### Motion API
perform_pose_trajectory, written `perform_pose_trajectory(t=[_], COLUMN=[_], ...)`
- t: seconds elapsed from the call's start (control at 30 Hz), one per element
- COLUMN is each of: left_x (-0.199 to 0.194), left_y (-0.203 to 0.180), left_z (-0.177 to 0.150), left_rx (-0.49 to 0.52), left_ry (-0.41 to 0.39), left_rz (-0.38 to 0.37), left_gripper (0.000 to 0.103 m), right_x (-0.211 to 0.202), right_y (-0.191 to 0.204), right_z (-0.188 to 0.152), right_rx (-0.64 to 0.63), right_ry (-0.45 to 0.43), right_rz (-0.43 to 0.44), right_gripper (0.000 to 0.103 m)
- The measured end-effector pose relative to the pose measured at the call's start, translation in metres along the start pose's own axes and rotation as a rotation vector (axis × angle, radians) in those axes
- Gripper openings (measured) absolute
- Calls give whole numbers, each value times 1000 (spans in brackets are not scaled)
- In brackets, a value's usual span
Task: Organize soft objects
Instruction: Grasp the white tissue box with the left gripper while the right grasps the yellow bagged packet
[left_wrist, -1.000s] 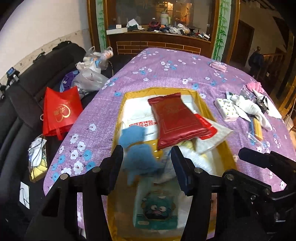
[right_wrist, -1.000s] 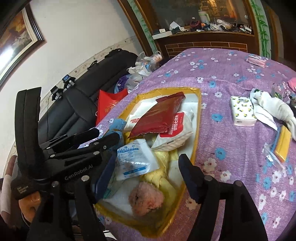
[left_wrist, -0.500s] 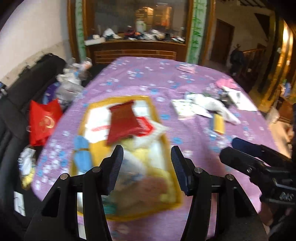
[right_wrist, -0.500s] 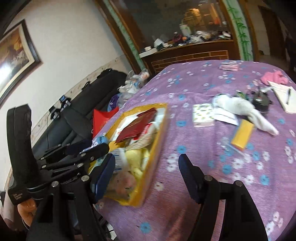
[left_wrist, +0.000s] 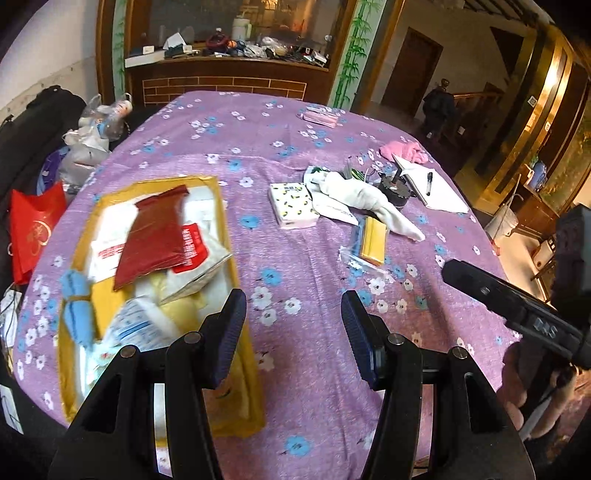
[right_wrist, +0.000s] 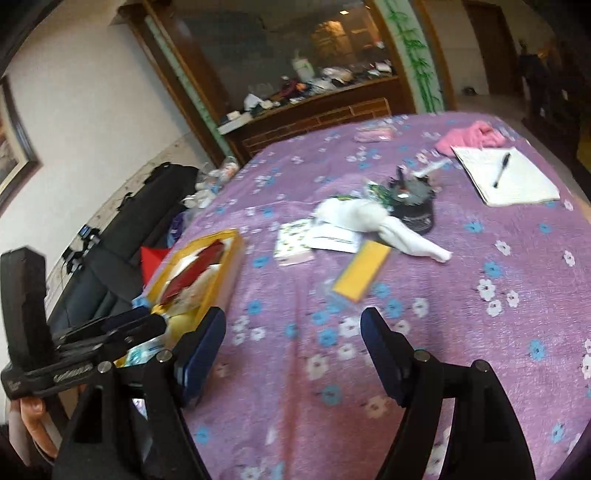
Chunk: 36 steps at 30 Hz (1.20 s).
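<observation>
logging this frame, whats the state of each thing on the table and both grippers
left gripper: open, empty
right gripper: fingers opening, nothing between them
yellow box: open, piled full
white sock: lying loose on the cloth
notebook: open, pen on it
pink cloth: crumpled

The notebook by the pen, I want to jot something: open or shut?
Open: the notebook shows a bare white page, with the pen lying on it.

White wall (right_wrist: 92, 122), wooden cabinet (left_wrist: 221, 79), black sofa (right_wrist: 122, 236), bamboo-painted pillar (left_wrist: 351, 51).
</observation>
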<state>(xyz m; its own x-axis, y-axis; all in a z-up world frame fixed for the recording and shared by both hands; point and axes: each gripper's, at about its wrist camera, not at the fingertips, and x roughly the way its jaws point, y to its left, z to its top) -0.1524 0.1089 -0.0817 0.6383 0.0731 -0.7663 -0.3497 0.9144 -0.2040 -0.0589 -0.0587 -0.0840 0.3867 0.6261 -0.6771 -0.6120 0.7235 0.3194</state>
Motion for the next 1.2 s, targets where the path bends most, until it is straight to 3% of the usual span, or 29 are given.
perform_pose_trajectory(t=[0.2,0.43,0.63,0.7,0.87,1.0,1.2], left_x=[27,57,88,98,128,169,205], left_y=[-5,-14,-17,-18,-21,-15,10], left_z=[19,39,50,57,80,104,129], left_rx=[17,68,72,66,49,59,-58], left_ry=[34,6,45,71,125,177,249], left_rz=[-1,109,113,102,68,83,91], left_gripper=[54,54,54,54,54,54,54], right_x=[40,95,120,121,122,113,106], right_y=[-32,-58,-60,-51,-43,-58,-67], right_z=[14,36,30,27,23,23,23], right_rx=[90,170,160,96,6,74,138], right_ry=[85,157,160,144,134,133,136], right_rz=[-36,-56,-102,-154,-232,-185,-130], right_gripper=[75,75,72,68,37,31,31])
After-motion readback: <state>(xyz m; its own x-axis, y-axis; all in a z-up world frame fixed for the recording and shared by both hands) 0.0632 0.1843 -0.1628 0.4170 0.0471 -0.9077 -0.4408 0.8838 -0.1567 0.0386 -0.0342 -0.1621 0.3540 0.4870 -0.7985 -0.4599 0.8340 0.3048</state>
